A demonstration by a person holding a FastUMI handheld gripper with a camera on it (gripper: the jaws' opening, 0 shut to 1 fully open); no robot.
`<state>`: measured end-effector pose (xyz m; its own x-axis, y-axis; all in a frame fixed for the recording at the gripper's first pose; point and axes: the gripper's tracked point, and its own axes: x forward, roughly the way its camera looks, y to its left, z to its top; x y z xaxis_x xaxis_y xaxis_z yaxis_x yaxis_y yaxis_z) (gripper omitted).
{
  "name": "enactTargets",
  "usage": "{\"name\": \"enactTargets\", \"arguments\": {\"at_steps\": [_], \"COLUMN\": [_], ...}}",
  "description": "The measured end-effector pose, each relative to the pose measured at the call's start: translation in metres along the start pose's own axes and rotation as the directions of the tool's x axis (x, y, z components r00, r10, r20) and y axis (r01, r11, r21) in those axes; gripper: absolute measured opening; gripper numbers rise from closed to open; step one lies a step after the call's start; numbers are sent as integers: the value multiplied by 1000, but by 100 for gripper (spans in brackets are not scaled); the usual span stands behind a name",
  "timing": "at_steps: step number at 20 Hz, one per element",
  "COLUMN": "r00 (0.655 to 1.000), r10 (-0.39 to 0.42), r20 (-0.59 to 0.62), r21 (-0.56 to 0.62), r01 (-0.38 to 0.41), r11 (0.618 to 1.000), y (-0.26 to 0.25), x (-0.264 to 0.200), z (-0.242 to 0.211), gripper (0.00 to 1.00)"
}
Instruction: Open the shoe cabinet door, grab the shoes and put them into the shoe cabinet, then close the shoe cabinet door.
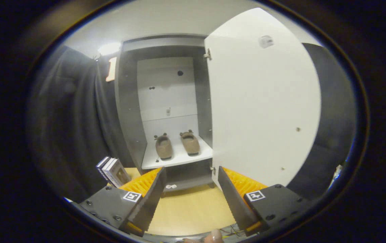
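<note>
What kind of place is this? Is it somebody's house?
Probably a test booth set up like a home hallway, not a real house. A grey shoe cabinet with its white door open holds two brown fuzzy slippers, and black cloth hangs beside it. The tongs are open, empty.

One shoe cabinet (128, 101) with one open door (263, 108) — two shoes (176, 145) inside, two books (112, 171) beside it.

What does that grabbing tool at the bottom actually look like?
The gripper has two flat, wedge-shaped fingers with ridged, sawtooth inner faces, standing apart. Each sits on a dark bolted block bearing a square black-and-white marker.
</note>
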<state>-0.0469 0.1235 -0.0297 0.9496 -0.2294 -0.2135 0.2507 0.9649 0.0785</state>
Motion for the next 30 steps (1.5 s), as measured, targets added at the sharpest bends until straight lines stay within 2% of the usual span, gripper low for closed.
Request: {"name": "enactTargets", "arguments": {"at_steps": [3,7,11,14,21,25,30], "r00": [998,995,991,992,985,970,946], "r10": [-42,-76,-80,-51,133,223,306], "r20": [46,65,107,113,106,99,104], "r21": [17,14,24,5,-1,-16,-31], "r01": [41,75,78,51,-134,-222,-304], "r11": [999,997,997,999,991,975,952], "y": [-55,-141,-226,-268,-284,-274,-254], "x": [-35,-54,-50,-25,68,97,108], "z": [9,22,43,51,69,72,80], "gripper": [96,96,96,96,96,96,96]}}
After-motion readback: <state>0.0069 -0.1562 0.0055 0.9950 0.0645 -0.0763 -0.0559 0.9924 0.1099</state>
